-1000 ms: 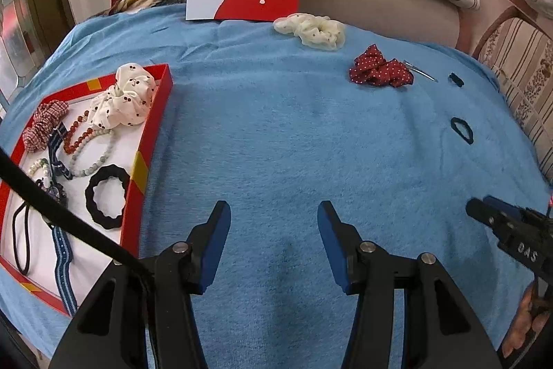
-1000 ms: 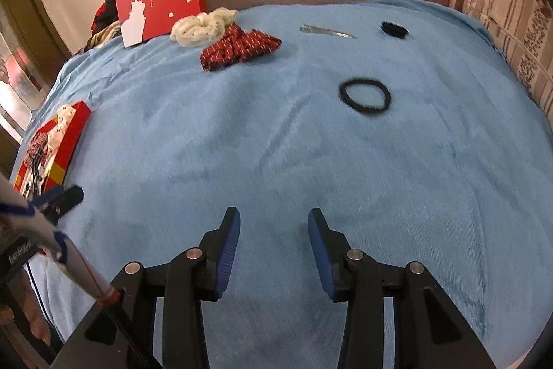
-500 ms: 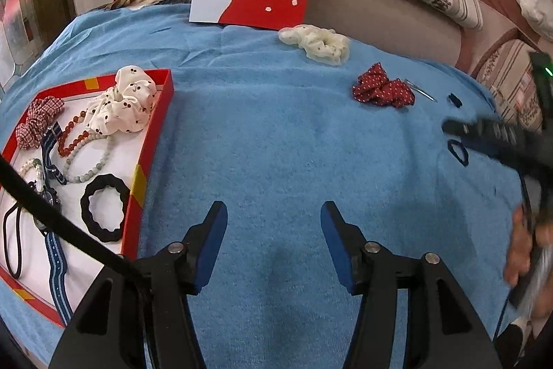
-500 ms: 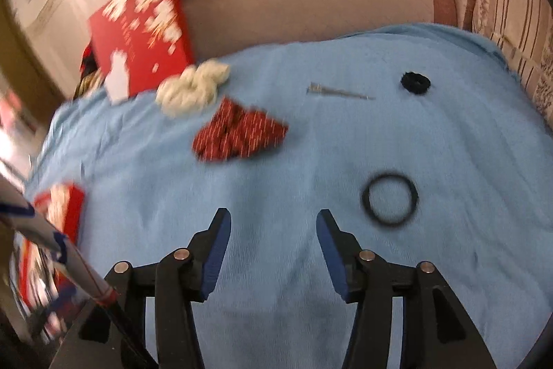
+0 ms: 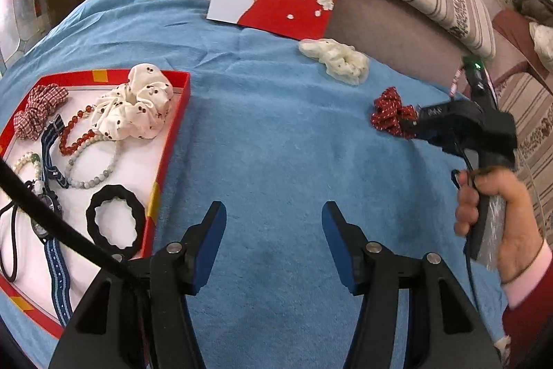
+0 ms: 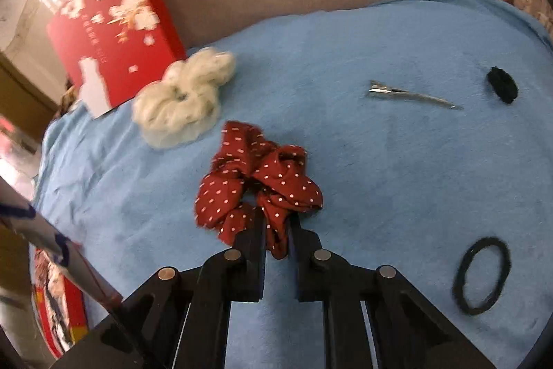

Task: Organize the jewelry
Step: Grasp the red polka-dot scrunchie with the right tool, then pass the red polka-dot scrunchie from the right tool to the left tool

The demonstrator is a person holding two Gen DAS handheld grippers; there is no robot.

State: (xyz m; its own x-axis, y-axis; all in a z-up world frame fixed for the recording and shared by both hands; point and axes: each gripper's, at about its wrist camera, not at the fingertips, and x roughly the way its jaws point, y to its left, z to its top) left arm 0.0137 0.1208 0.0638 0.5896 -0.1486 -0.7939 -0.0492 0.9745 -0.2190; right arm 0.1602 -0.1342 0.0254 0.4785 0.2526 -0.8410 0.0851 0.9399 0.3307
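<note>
A red dotted scrunchie (image 6: 242, 175) lies on the blue cloth. My right gripper (image 6: 276, 230) has its jaws closing on the scrunchie's near fold, and the red fabric is pinched between the pads. In the left wrist view the same gripper (image 5: 411, 127) reaches the scrunchie (image 5: 389, 113) at the right, held by a hand (image 5: 490, 220). My left gripper (image 5: 273, 210) hovers open over bare cloth, with nothing between its fingers. To its left is the red tray (image 5: 172, 140), holding scrunchies, bead bracelets, a black wavy hair tie and a watch.
A cream scrunchie (image 6: 183, 102) lies beside the red box lid (image 6: 110, 23) at the back. To the right lie a silver hair clip (image 6: 408, 94), a small black tie (image 6: 503, 84) and a thin black hair loop (image 6: 482, 275). Striped cushions lie behind the cloth.
My right gripper has travelled forward to the red dotted scrunchie and its jaws have come together on it. The left gripper has drifted slightly and stays open.
</note>
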